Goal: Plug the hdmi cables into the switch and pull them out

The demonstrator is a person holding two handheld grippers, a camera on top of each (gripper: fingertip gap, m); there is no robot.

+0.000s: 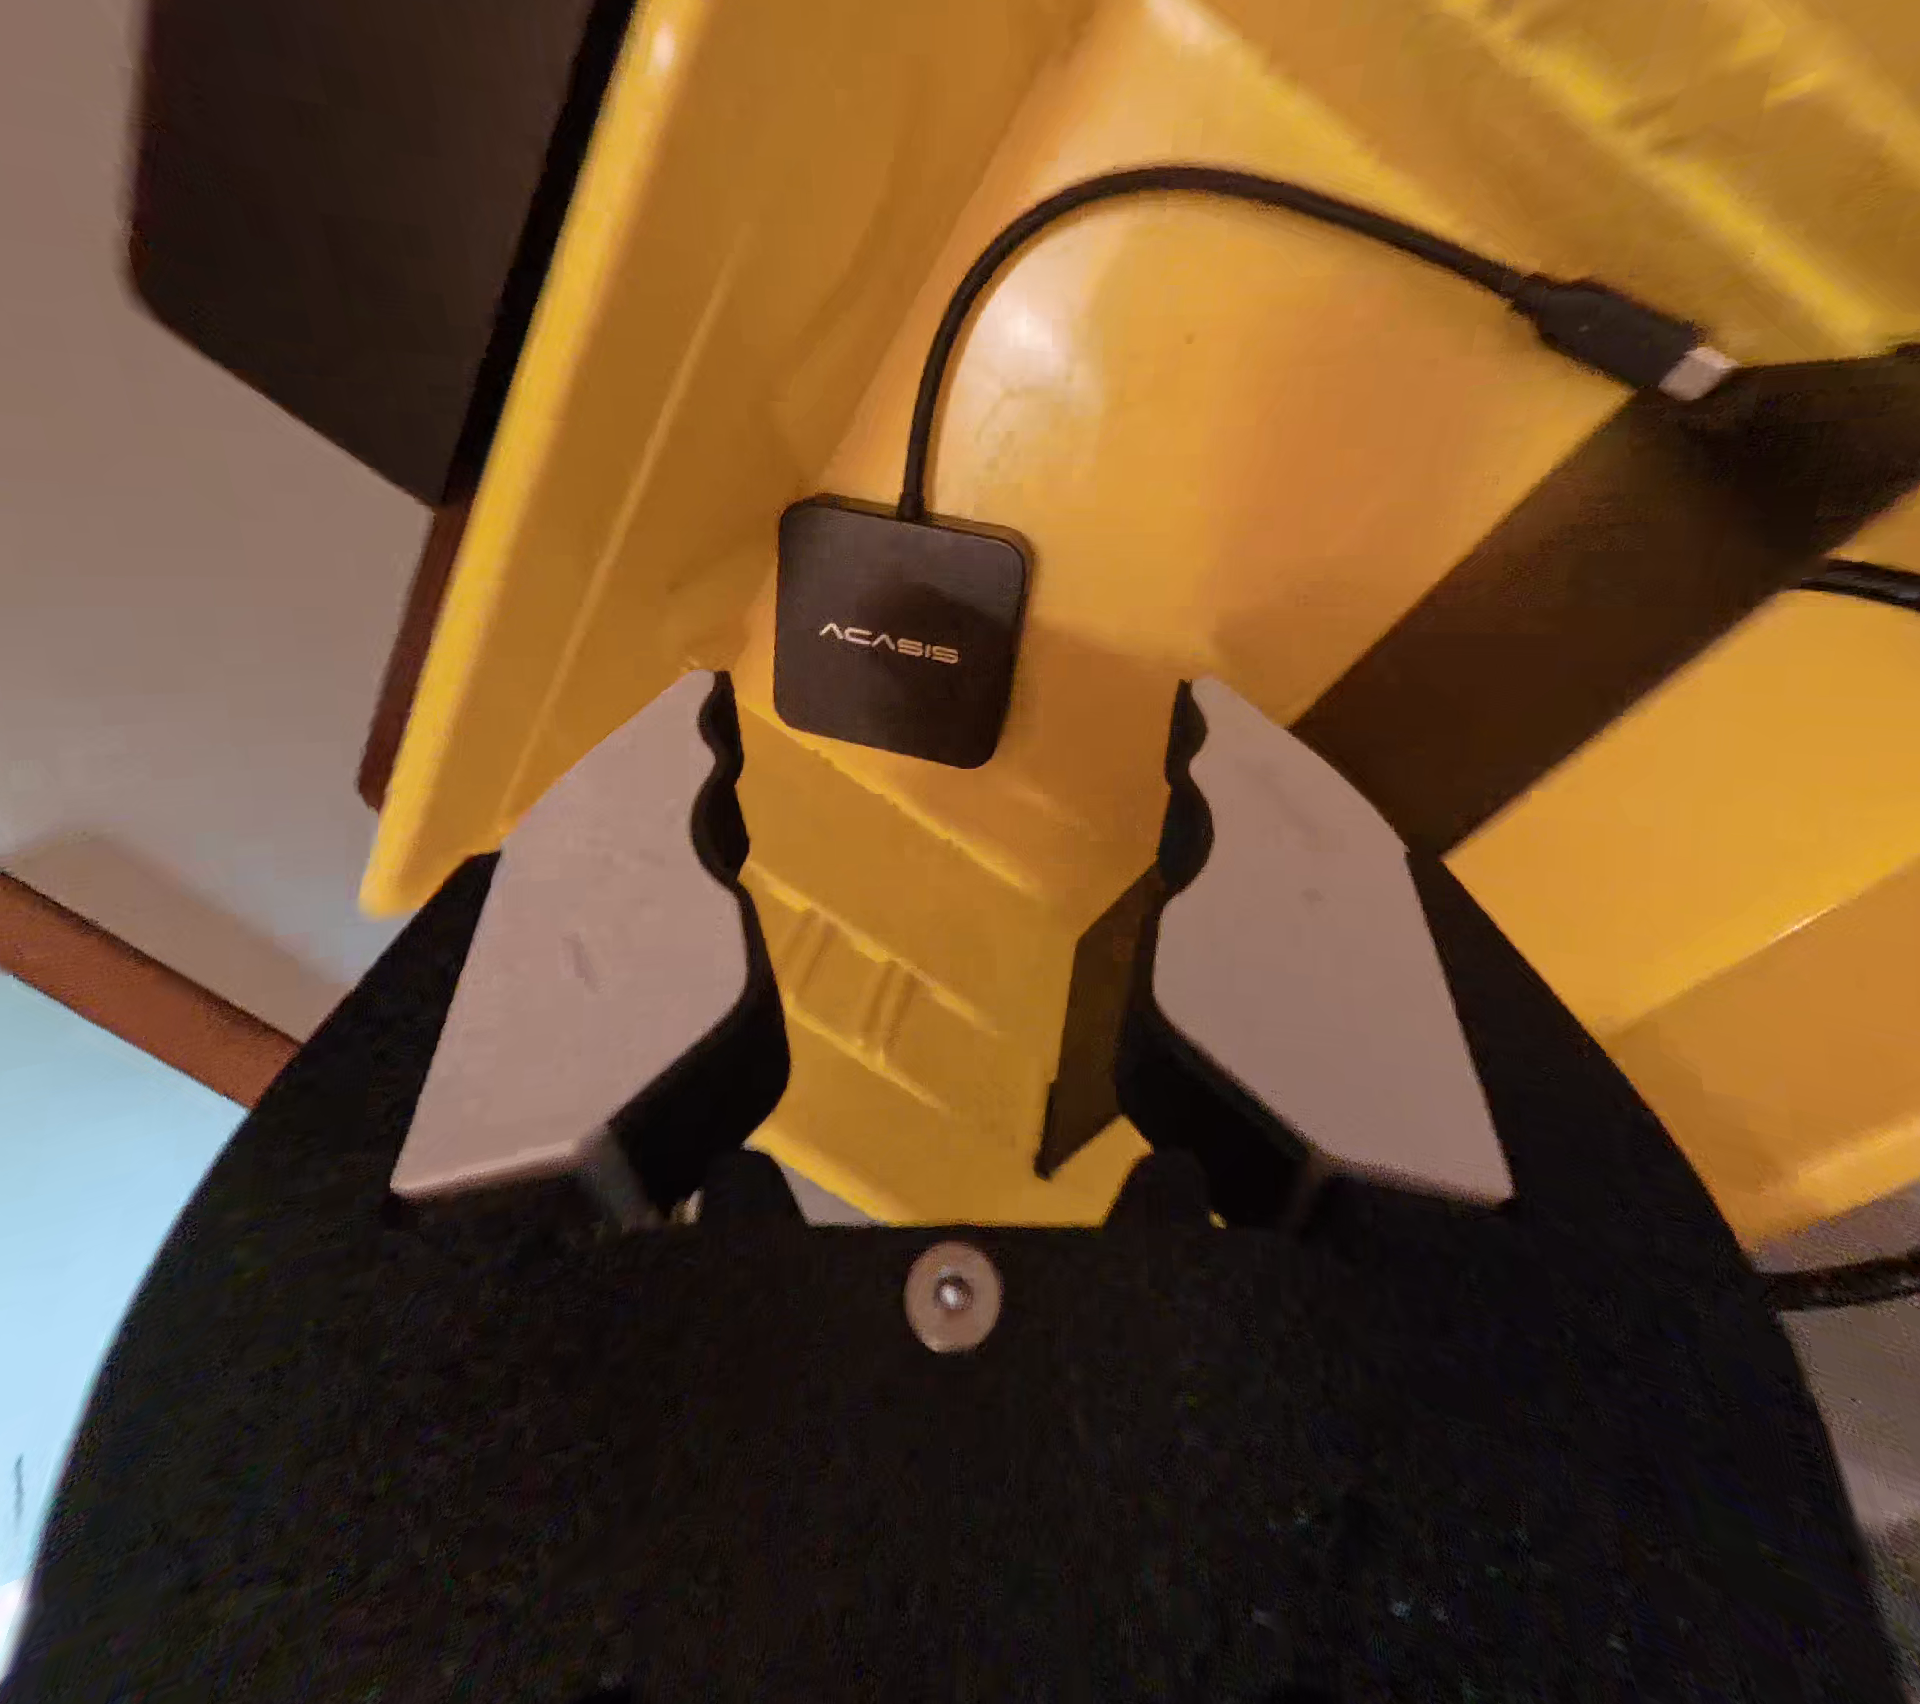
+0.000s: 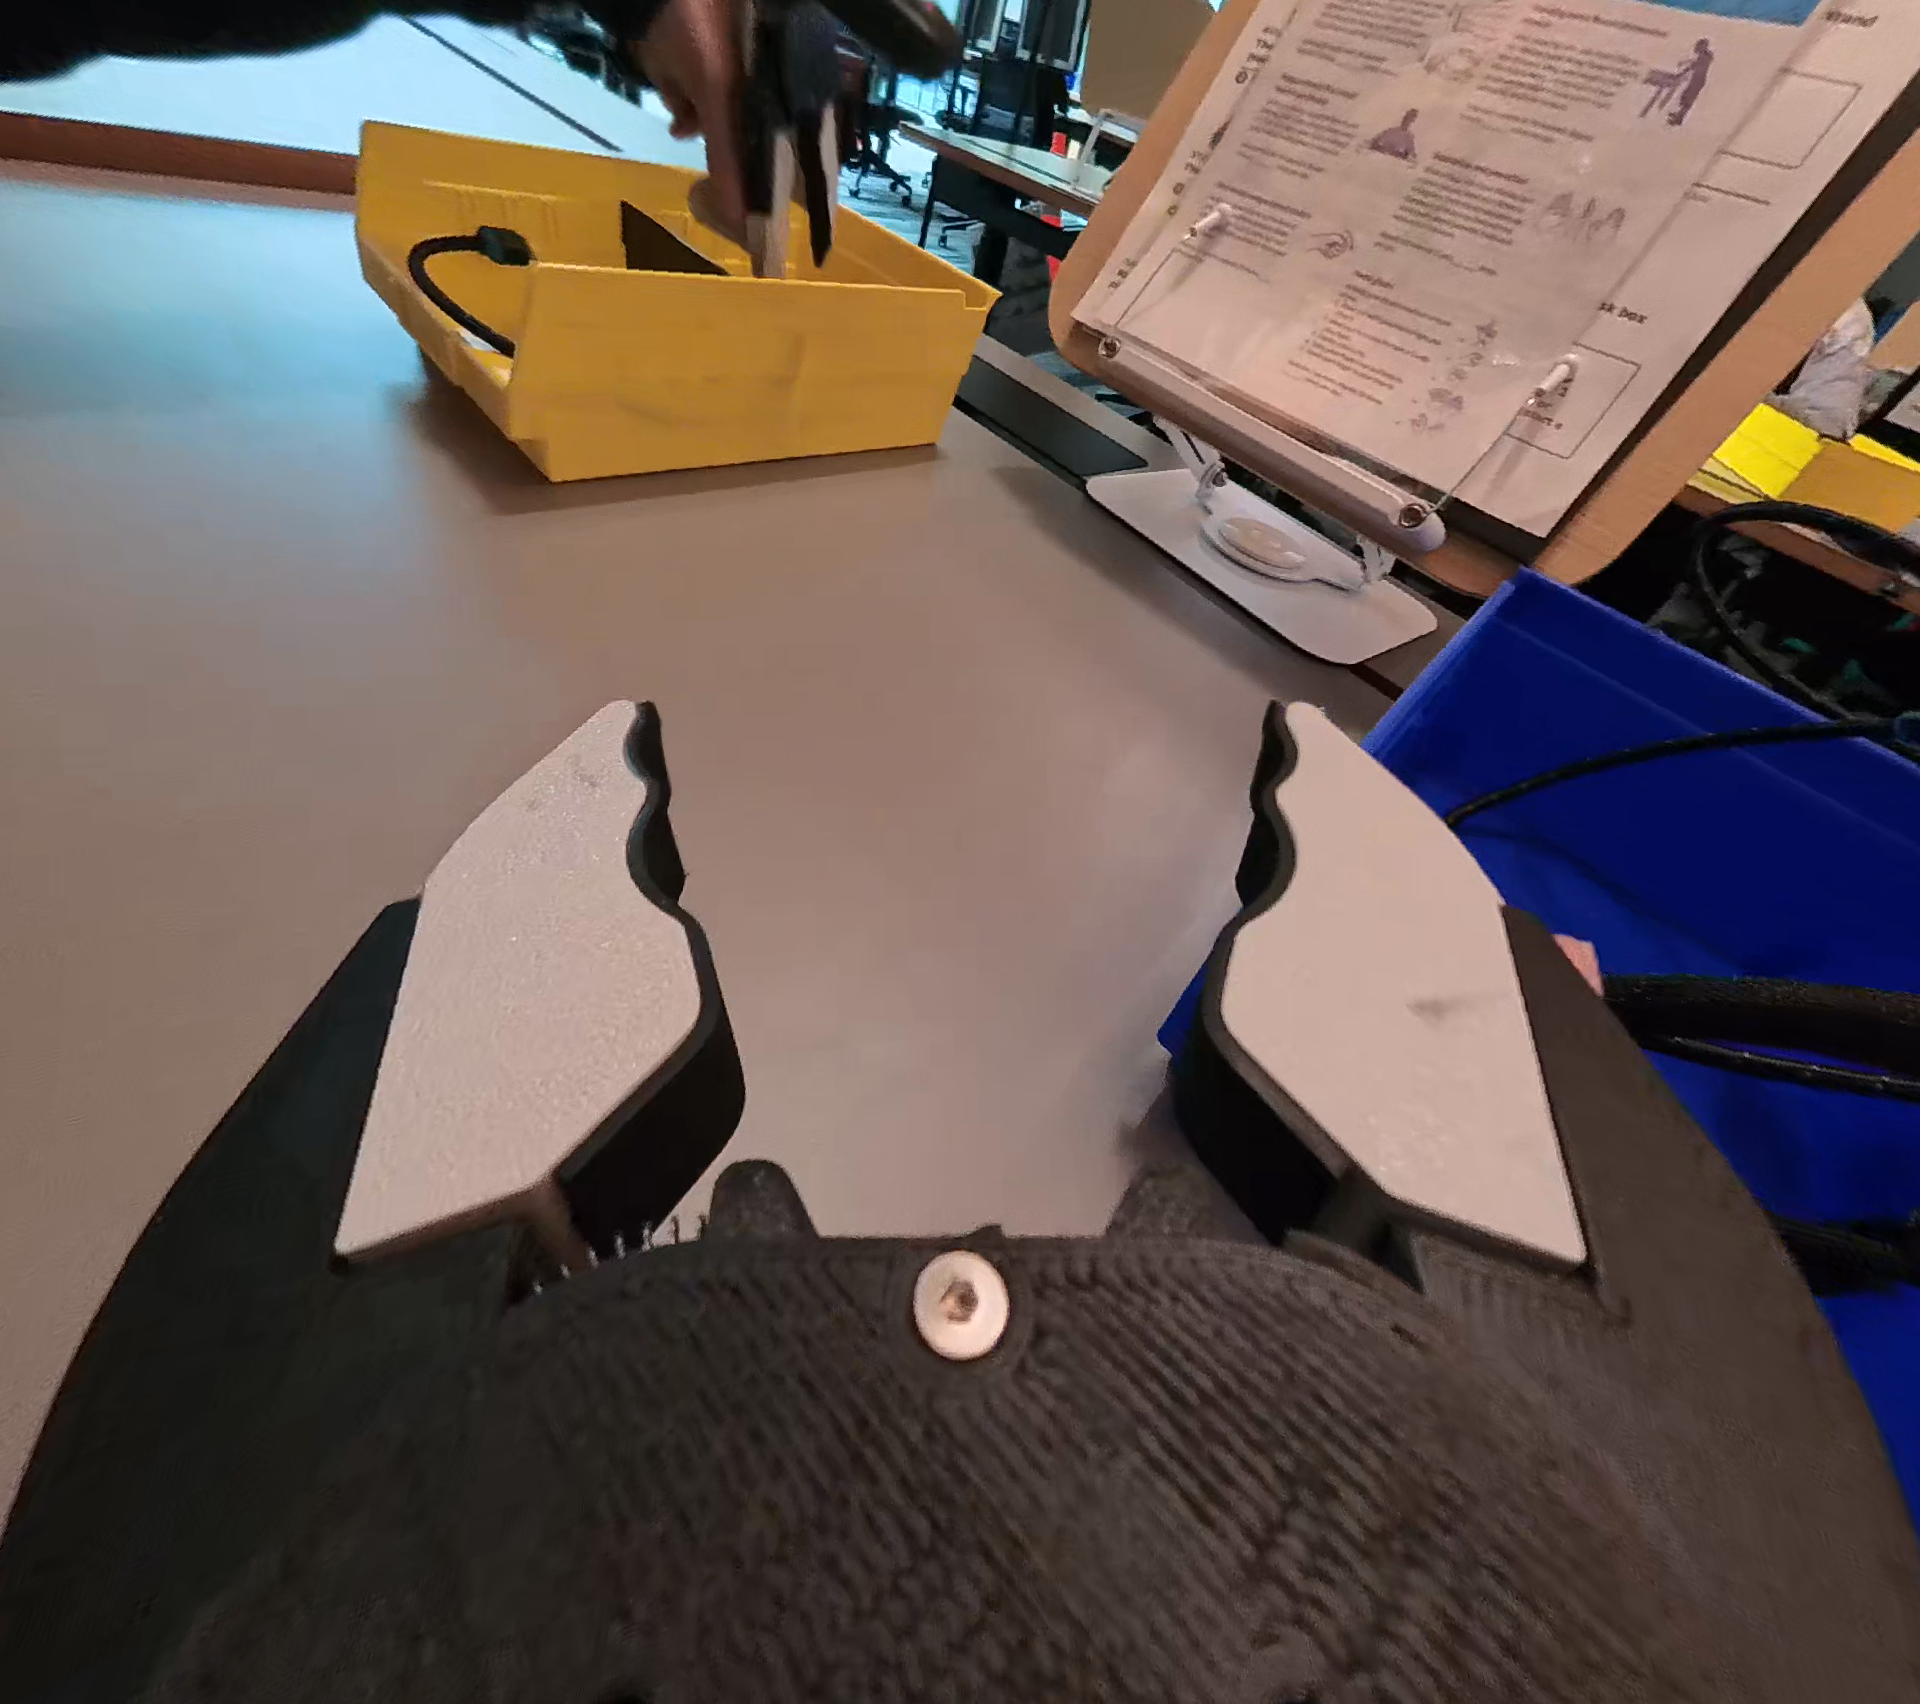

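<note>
A small black square switch (image 1: 902, 631) lies in a yellow bin (image 1: 831, 200), with a short black cable (image 1: 1195, 200) curving from it to a plug (image 1: 1621, 335) at the right. My left gripper (image 1: 951, 688) is open and empty, just above the switch inside the bin. In the right wrist view the left gripper (image 2: 795, 257) reaches down into the yellow bin (image 2: 727, 376), held by a hand in a black sleeve. My right gripper (image 2: 961, 719) is open and empty above the grey table (image 2: 416, 667).
A black divider (image 1: 1558, 615) crosses the yellow bin. A blue bin (image 2: 1662, 823) with black cables stands at the right. A document stand (image 2: 1507, 148) with printed sheets stands at the back right on a white base (image 2: 1268, 584).
</note>
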